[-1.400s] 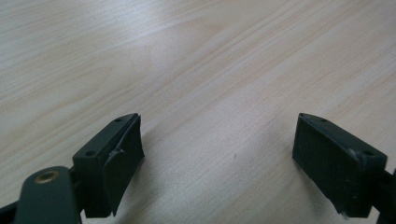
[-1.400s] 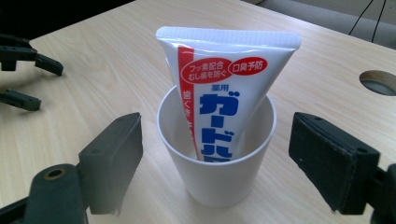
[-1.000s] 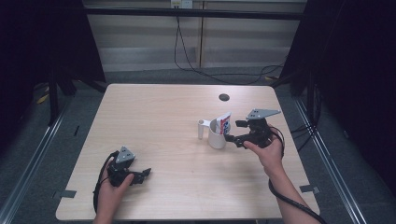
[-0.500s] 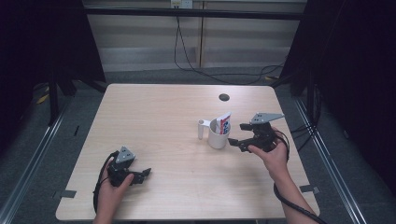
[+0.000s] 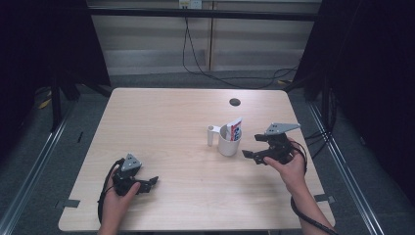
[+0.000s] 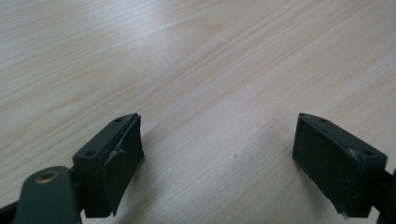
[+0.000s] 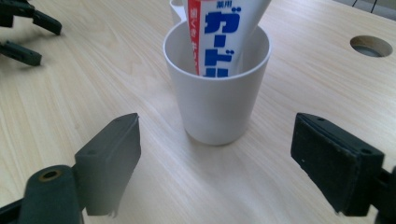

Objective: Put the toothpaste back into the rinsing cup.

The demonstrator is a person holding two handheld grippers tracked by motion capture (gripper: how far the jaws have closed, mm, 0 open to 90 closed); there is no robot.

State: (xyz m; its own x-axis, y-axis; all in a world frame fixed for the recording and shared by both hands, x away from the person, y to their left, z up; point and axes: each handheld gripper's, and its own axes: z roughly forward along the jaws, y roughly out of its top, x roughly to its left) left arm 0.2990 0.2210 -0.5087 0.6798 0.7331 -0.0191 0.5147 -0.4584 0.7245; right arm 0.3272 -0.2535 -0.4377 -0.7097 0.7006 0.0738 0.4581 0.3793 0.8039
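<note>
Backing off now: right hand-held gripper has just opened, empty, beside the cup; one careless nudge probably tips it, toothpaste tube and all. Left hand-held gripper released too.

one white cup stands on one wooden table, with one toothpaste tube inside it. two grippers are in hand: a left gripper and a right gripper. one round hole marks the tabletop.
</note>
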